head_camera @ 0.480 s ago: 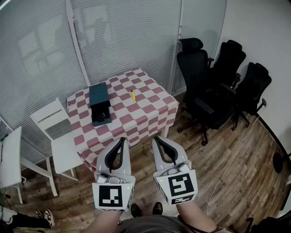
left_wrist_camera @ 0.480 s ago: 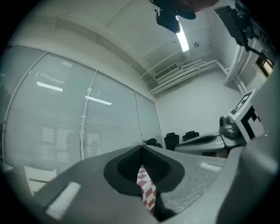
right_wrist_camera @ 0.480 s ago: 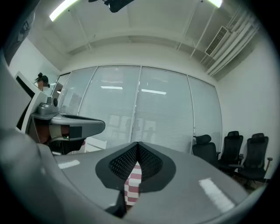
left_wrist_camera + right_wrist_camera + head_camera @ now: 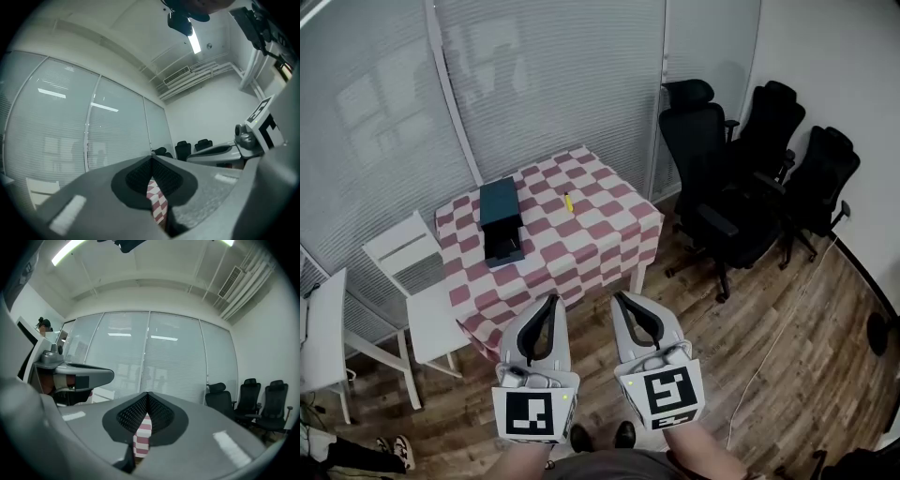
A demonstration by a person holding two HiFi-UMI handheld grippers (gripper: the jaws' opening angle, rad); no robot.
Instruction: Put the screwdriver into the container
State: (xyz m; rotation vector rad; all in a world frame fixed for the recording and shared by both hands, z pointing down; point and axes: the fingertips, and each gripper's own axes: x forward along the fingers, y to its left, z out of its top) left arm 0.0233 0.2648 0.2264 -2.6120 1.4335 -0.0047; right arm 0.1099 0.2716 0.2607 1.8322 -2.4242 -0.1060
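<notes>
Both grippers have sunk a little in the head view and the checked table (image 4: pixel 581 244) has drifted slightly left; nothing else differs. Left gripper (image 4: pixel 550 300) and right gripper (image 4: pixel 619 298) are held level side by side on the near side of the table, each with its jaws closed tip to tip on nothing. The yellow screwdriver (image 4: pixel 568 202) lies on the cloth to the right of the dark container (image 4: pixel 500 202), apart from it
</notes>
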